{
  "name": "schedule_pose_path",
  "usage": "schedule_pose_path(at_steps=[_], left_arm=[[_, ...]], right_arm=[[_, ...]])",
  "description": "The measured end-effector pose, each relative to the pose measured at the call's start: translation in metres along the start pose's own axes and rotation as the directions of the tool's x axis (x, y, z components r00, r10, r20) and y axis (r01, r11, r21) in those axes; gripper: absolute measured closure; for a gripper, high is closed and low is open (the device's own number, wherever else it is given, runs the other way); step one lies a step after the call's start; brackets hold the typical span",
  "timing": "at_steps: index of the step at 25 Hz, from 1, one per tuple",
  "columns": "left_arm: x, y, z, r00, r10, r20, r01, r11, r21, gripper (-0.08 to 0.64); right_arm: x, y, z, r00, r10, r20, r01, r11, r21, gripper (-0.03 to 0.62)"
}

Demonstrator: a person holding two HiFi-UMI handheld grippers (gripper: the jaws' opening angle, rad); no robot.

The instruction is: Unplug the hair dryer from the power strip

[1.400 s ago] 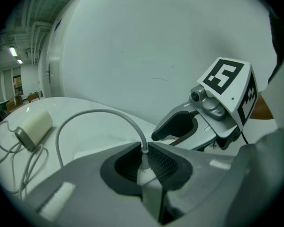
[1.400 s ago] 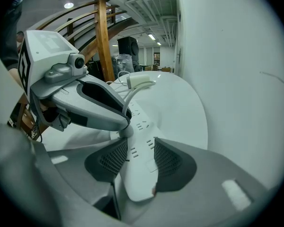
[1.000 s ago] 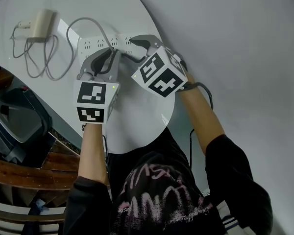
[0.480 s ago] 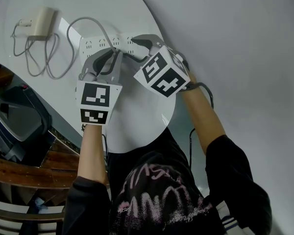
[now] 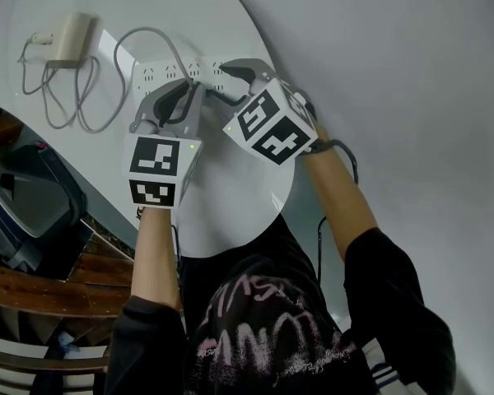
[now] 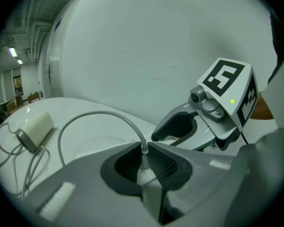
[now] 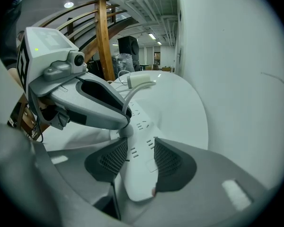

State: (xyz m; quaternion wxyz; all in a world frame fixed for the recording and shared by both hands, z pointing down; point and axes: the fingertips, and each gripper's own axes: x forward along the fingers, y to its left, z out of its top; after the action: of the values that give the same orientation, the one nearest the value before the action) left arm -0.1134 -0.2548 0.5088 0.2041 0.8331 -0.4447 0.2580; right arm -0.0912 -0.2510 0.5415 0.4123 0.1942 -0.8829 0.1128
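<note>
At the far left of the round white table [image 5: 230, 196] lies the cream hair dryer [image 5: 70, 38]. It rests on its side, near the table's edge. Thin wire loops [image 5: 62, 97] lie in a loose heap just beside it.

A thicker grey cord [image 5: 140, 33] bends up in a big curve and comes down to the white power strip [image 5: 152, 74]. The strip lies flat in the middle of the table, well apart from the hair dryer.

The left gripper [image 5: 189, 87] reaches down onto the strip. Its two jaws are squeezed together on the white plug [image 6: 144, 173] at the end of the grey cord. The cord comes up right out of the top of the pinch. The plug sits at the strip, but I cannot tell if its pins are all the way in.

Just to the right is the right gripper [image 7: 141, 159]. Its jaws are only a little way apart, one on each long side of the power strip, near the strip's rounded end. The dark pads press against the strip's sides and hold it. The tips of the two grippers are very close to each other.

Both arms have black sleeves.
</note>
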Motion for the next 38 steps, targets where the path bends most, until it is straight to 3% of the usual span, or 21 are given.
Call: schedule_pose_path(at_steps=[3, 8, 14, 19, 25, 38], left_arm=[[-0.002, -0.003, 0.0, 1.0, 0.004, -0.011, -0.004, 0.999, 0.037, 0.517], [-0.015, 0.002, 0.046, 0.991, -0.008, 0.134, 0.003, 0.999, 0.035, 0.515], [-0.027, 0.004, 0.043, 0.991, -0.009, 0.135, 0.008, 1.0, 0.011, 0.514], [-0.032, 0.001, 0.049, 0.988, -0.011, 0.153, 0.009, 1.0, 0.009, 0.514], [-0.042, 0.005, 0.045, 0.988, 0.014, 0.155, -0.014, 1.0, -0.001, 0.512], [-0.068, 0.004, 0.046, 0.977, 0.084, 0.194, -0.081, 0.996, -0.026, 0.512]], right_arm=[[0.0, 0.0, 0.0, 1.0, 0.004, -0.005, -0.004, 1.0, -0.002, 0.4], [0.003, -0.001, 0.001, 1.0, 0.001, 0.0, -0.001, 1.0, -0.012, 0.402], [0.0, 0.0, 0.001, 1.0, 0.001, 0.017, -0.001, 1.0, 0.003, 0.405], [-0.003, -0.001, 0.001, 0.998, 0.005, 0.06, -0.01, 0.997, 0.082, 0.417], [-0.016, -0.004, 0.012, 0.992, -0.038, 0.12, 0.027, 0.995, 0.092, 0.434], [-0.051, 0.003, 0.037, 0.958, -0.114, 0.264, 0.074, 0.985, 0.156, 0.449]])
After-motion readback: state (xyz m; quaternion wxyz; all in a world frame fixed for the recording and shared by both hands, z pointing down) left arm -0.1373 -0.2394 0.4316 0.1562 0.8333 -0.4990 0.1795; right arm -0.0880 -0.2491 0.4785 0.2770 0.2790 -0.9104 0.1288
